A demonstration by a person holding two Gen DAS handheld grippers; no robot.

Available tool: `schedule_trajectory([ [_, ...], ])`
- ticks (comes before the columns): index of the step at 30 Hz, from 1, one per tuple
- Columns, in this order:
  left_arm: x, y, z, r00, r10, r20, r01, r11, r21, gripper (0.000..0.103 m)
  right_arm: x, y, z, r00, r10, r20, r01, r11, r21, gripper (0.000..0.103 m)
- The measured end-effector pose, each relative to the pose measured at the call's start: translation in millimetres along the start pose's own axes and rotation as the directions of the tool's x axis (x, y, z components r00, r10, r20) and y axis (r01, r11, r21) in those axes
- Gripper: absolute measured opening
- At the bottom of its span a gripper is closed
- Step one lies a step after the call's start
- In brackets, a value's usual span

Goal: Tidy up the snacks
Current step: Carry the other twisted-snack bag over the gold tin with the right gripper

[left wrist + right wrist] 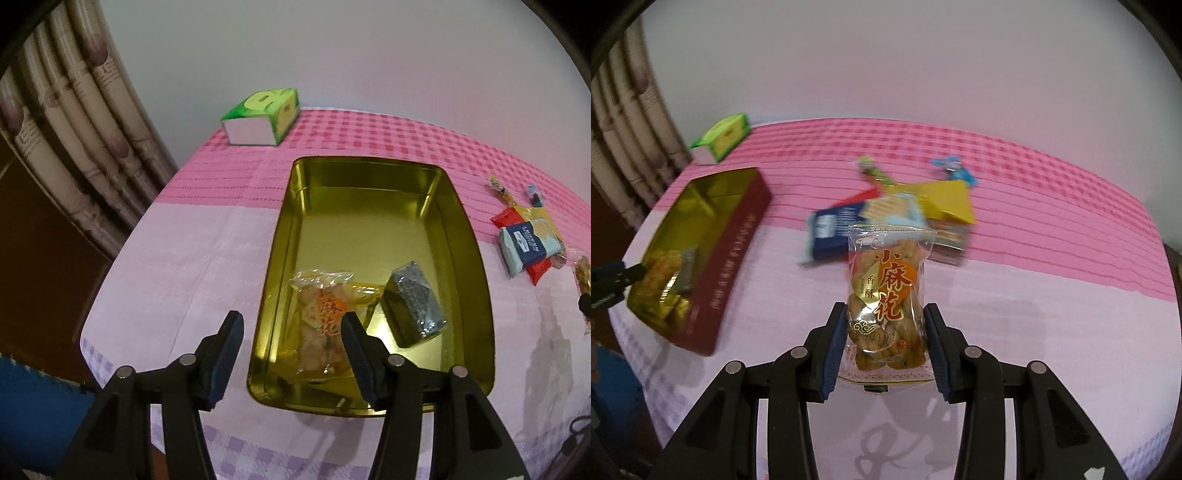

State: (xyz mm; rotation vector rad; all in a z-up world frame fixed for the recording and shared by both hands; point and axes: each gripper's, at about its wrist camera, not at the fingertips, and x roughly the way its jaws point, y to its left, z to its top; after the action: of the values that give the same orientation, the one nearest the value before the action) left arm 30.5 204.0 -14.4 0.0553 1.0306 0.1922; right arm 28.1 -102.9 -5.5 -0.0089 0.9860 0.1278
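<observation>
Right wrist view: right gripper (884,325) clamps a snack packet (886,295) — long axis upright, along the fingers. Left gripper (291,332) gapes empty over the tin (476,266).

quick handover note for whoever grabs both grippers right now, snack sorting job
Left gripper: open, empty, above the near end of the gold tin.
Right gripper: shut on a clear pack of fried twists, lifted off the tablecloth.
Done: a twist pack, a yellow packet and a dark pack lie in the tin.
Left: drop the held pack in, then clear the snack pile.
</observation>
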Motion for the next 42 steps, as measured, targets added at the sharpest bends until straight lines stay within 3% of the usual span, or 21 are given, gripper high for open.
schedule_trajectory([
  [13, -1, 25, -7, 0.997, 0.077, -0.006, -0.077, 0.995, -0.068, 0.056, 10, 101, 15, 0.991, 0.129, -0.025, -0.131, 0.984, -0.118, 0.038],
  [25, -1, 62, -5, 0.996, 0.092, -0.016, -0.093, 0.976, -0.199, 0.056, 19, 147, 16, 0.984, 0.169, -0.048, -0.175, 0.969, -0.174, 0.038],
  [42, 4, 71, -5, 0.997, 0.073, -0.036, -0.079, 0.968, -0.238, 0.056, 48, 182, 19, 0.985, 0.150, -0.084, -0.166, 0.955, -0.246, 0.038],
])
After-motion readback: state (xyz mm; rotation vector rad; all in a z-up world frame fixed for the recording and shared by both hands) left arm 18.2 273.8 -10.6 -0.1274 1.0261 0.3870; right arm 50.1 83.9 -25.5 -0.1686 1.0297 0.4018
